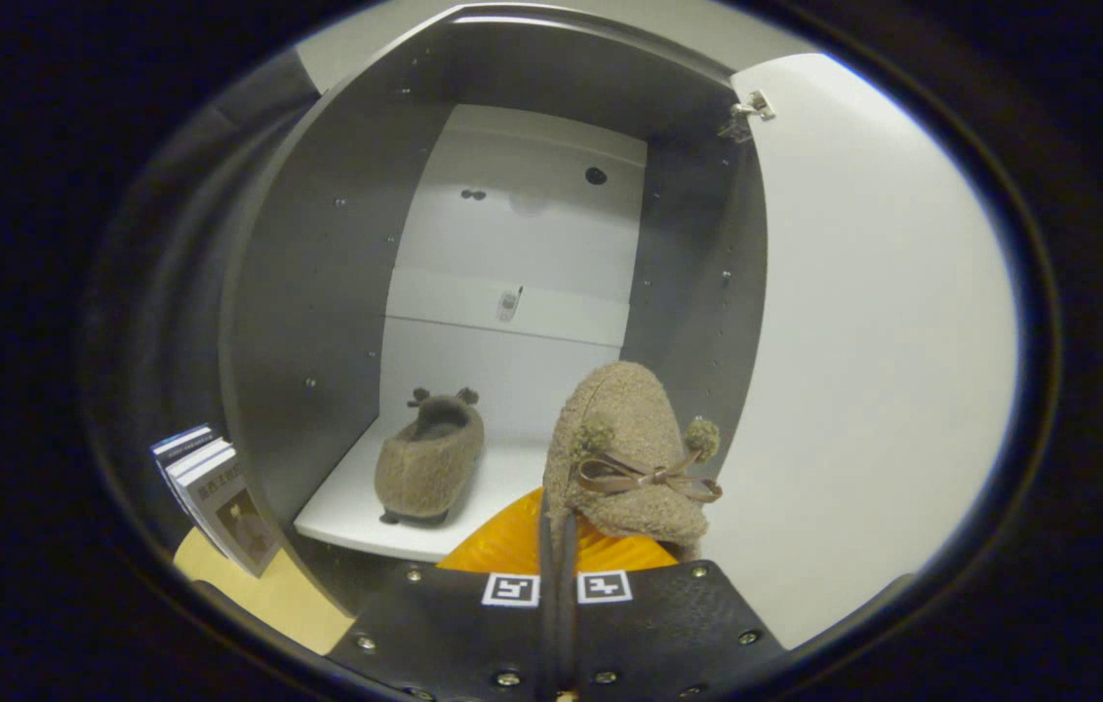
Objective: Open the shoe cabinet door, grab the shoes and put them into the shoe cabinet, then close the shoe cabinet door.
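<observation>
My gripper point(557, 546) is shut on a fuzzy tan slipper point(631, 450) with a brown bow and pompoms, pinched at its edge and held up in front of the open shoe cabinet point(317, 292). The matching slipper point(430, 460) lies on the cabinet's white shelf point(346, 512), toward the left, its opening facing up. The white cabinet door point(873, 341) stands swung open to the right, with a hinge point(751, 109) at its top corner. The held slipper hangs just ahead of the fingers, short of the shelf's front edge.
The cabinet's grey side walls and white back panel point(522, 244) frame the compartment. Several books point(215, 492) lean against the cabinet's left outer side on a yellowish surface point(258, 595). Room remains on the shelf to the right of the lying slipper.
</observation>
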